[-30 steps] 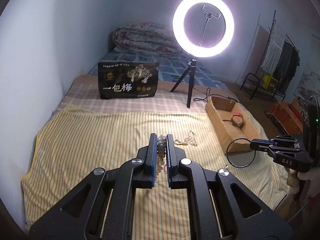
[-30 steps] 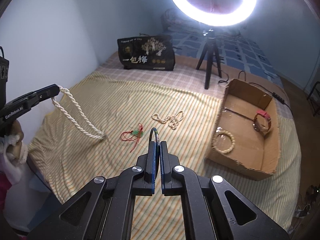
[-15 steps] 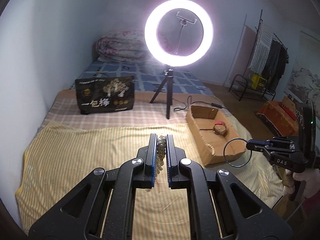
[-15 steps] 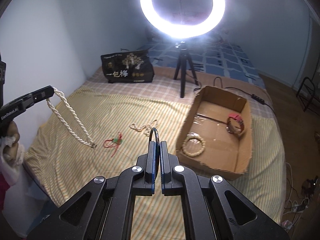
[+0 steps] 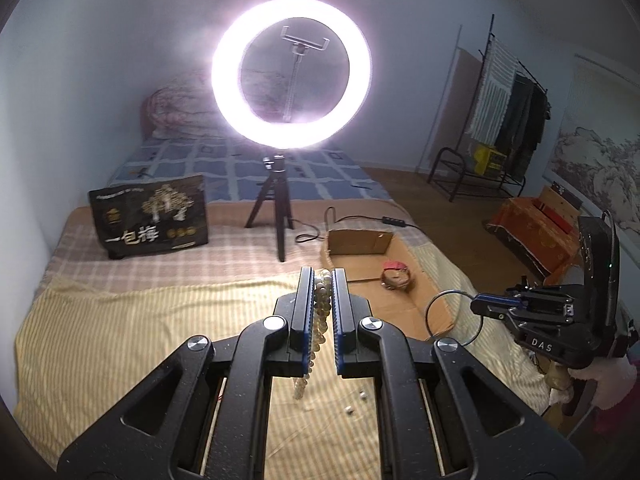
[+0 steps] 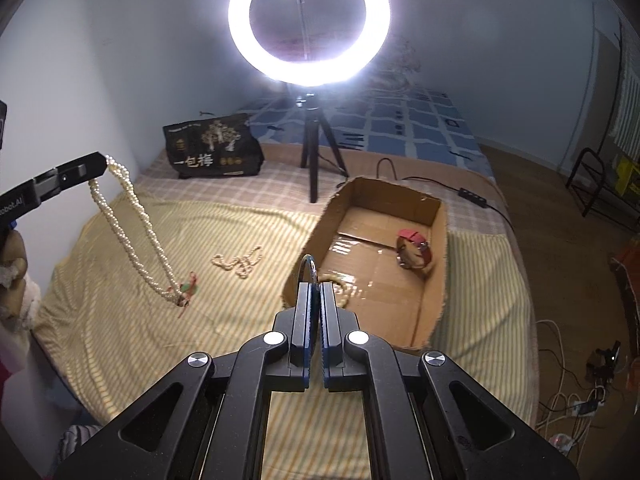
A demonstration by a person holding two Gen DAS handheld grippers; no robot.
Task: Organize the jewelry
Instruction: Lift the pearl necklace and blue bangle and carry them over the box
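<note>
The left gripper (image 5: 323, 276) is clenched on a pearl necklace (image 6: 132, 236), whose loop hangs down over the striped yellow blanket (image 6: 132, 320). The right gripper (image 6: 315, 289) is clamped on a thin dark bangle (image 5: 454, 316), held just at the near edge of the cardboard box (image 6: 438, 256). Inside the box lie a beaded bracelet (image 6: 345, 285) and a red watch (image 6: 414, 249). On the blanket rest a red-and-green charm (image 6: 189, 287) and a second bead strand (image 6: 239, 261). Behind stand a ring light (image 6: 309, 20) and a black bag (image 6: 212, 147).
</note>
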